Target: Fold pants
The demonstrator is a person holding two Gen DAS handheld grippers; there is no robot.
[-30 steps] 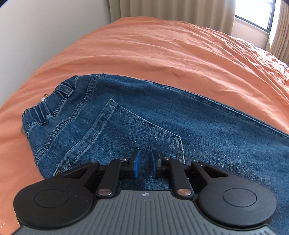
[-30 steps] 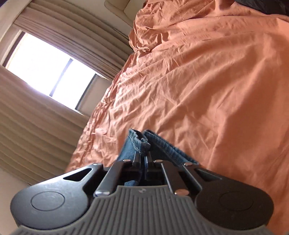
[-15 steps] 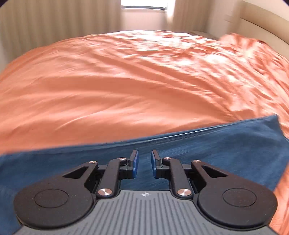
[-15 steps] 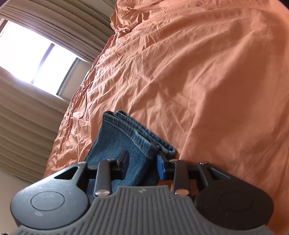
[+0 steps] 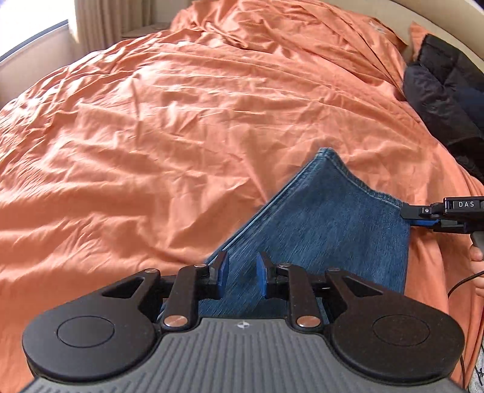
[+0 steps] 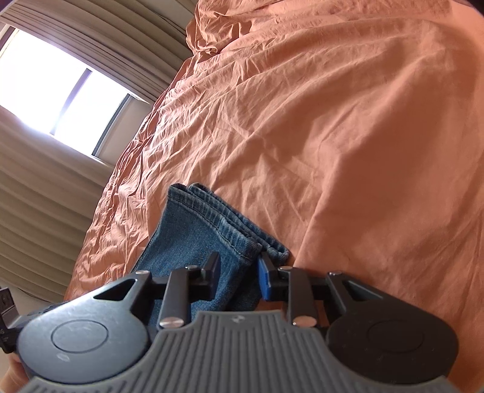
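Blue jeans [image 5: 326,223] lie flat on the orange bedspread [image 5: 169,127], legs stacked, hem end pointing away. My left gripper [image 5: 241,273] is open, its blue pads just above the leg near its left seam, holding nothing. My right gripper [image 6: 239,272] is open with the near corner of the stacked hems [image 6: 217,220] lying between its pads. In the left wrist view the right gripper [image 5: 420,216] sits at the hem's right corner.
A black puffy jacket [image 5: 447,99] lies at the bed's far right by the headboard. Beige curtains [image 6: 45,187] and a bright window [image 6: 60,87] stand beyond the bed's far edge. The bedspread is wrinkled, bunched near the head [image 5: 272,27].
The right gripper opened and let go of the hem, which now lies on the bed. The left gripper swept from the waist and back pocket along the leg to the hem end.
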